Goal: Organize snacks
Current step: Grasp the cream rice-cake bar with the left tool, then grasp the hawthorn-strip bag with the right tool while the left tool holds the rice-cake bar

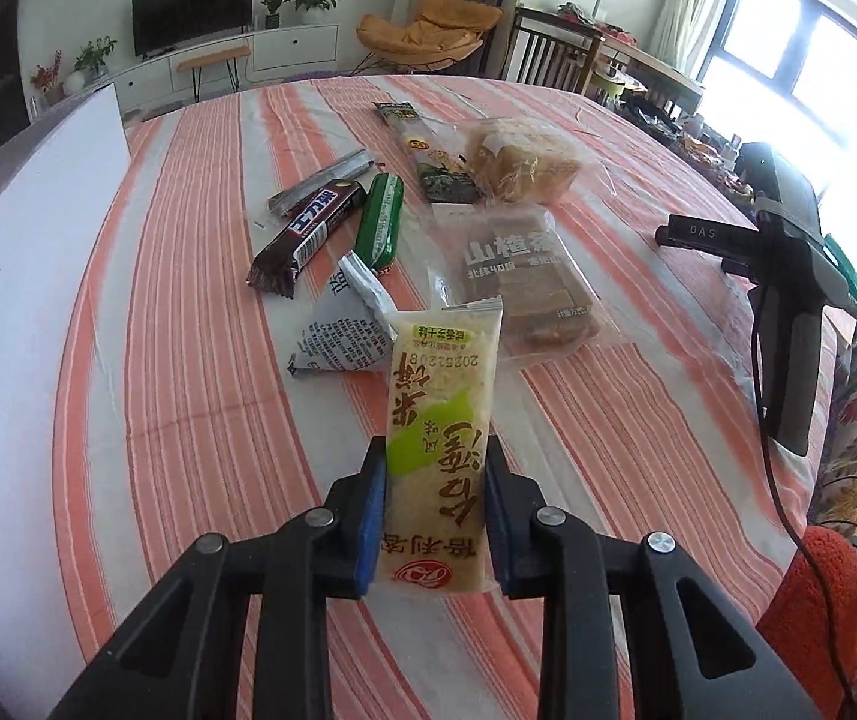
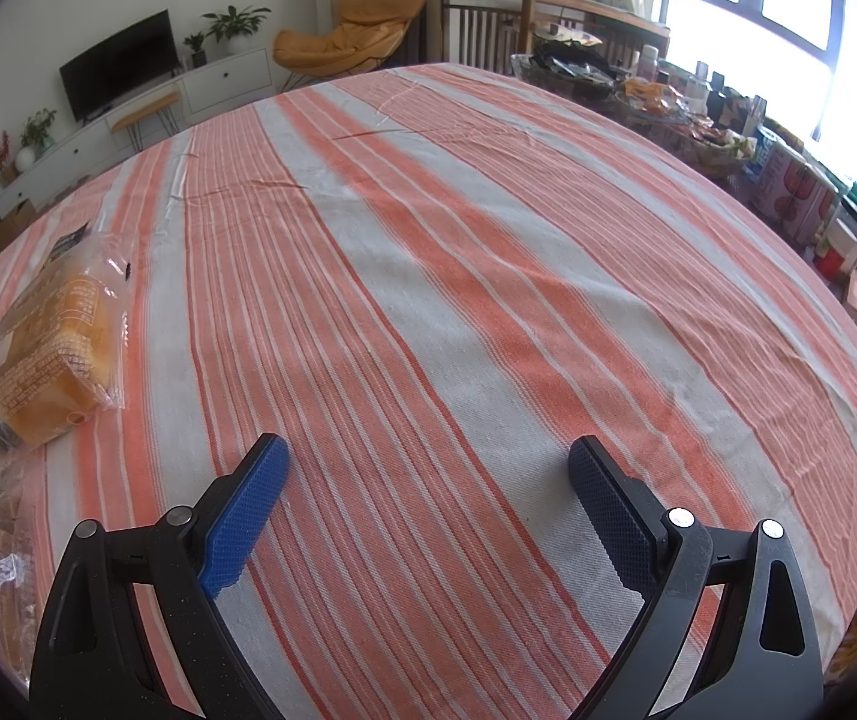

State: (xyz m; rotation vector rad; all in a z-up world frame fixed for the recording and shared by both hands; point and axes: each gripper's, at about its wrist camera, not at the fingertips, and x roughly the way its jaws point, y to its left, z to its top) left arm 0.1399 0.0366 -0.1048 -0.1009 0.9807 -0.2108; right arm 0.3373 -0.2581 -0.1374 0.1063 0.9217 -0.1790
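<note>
A: How many snacks are counted?
B: Seven, perhaps: six left on the striped tablecloth (image 1: 188, 330), one rice cracker packet (image 1: 440, 420), pale yellow with green, pinched by the left gripper (image 1: 435, 468) above the cloth.
A: The right gripper (image 2: 428, 504)?
B: Spread, nothing held.

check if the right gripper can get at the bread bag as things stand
Probably yes: the right gripper is open and empty over bare striped cloth, and the bread bag lies off to its left with nothing between them.

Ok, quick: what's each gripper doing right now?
Left gripper: shut on the rice cracker packet.
Right gripper: open, nothing between its pads.
</note>
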